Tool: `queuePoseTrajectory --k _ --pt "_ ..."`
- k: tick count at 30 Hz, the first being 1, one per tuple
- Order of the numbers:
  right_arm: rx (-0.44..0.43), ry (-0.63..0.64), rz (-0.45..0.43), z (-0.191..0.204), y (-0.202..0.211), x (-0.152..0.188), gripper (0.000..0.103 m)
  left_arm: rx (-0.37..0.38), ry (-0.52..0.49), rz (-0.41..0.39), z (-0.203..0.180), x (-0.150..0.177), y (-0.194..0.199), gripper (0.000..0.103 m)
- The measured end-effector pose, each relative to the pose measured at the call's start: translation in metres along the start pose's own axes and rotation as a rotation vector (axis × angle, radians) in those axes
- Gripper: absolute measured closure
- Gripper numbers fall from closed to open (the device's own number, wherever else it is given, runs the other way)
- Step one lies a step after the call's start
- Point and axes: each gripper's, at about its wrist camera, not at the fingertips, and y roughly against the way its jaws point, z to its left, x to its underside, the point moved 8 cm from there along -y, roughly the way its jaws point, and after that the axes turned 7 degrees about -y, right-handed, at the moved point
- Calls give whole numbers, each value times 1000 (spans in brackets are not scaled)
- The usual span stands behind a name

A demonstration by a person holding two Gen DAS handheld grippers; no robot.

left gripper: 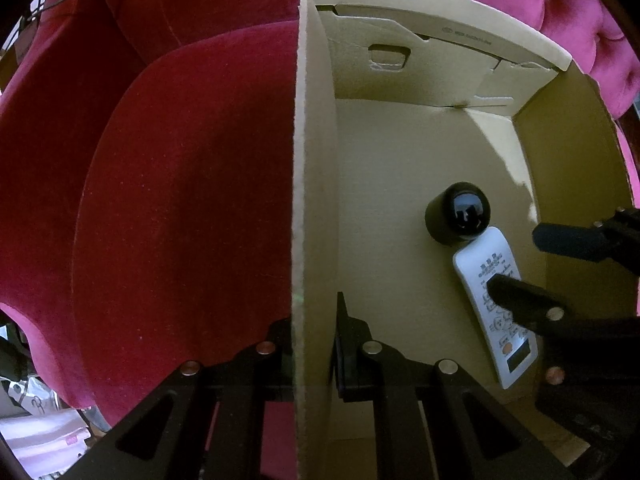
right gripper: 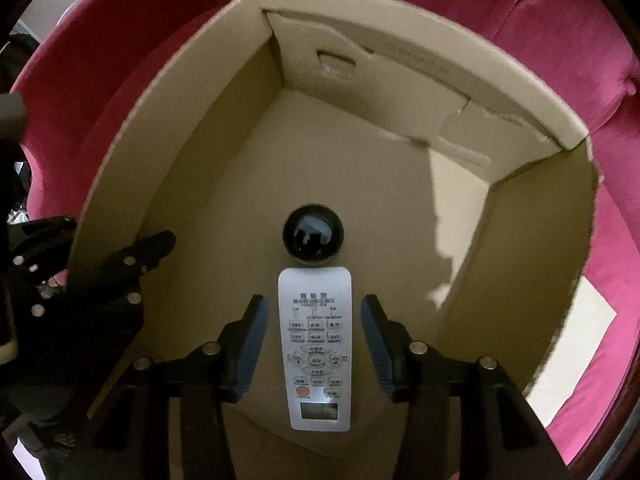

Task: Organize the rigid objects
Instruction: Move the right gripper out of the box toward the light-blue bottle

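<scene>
A white remote control [right gripper: 315,348] lies flat on the floor of an open cardboard box [right gripper: 532,216] set on a crimson velvet chair [left gripper: 180,208], its long axis running straight ahead between the fingers of the right tongs [right gripper: 315,346]. Those tongs stand apart, one blue pad on each long side of the remote and neither touching it, so the right hand is plainly the nearer. The remote's far end sits just beside a black cylindrical object with a glossy domed end [right gripper: 313,236]. The left tongs [left gripper: 314,354] are clamped on the box's left wall, steadying it. The remote's buttons carry small printed characters, apparently Chinese, too blurred to read; faint print on the box's far flap is equally illegible.
</scene>
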Motion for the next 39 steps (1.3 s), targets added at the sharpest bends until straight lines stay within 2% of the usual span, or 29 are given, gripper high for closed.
queuePoseTrajectory --k 9,17,25,30,35,39 --pt "16 -17 -62 -7 27 6 51 8 5 -4 2 1 0 91" --pt "30 -36 -129 -17 78 6 51 1 0 -8 3 3 -1 91" --pt "44 -68 -177 -25 105 7 50 -2 0 -10 1 4 -1 91" --pt "66 -93 -203 -40 117 11 43 3 1 -10 2 4 -2 91" --pt "81 -124 -227 -61 129 15 31 0 -1 -11 2 4 -2 91" --pt "102 -158 -245 -87 141 22 27 -3 -1 -11 2 4 -2 91"
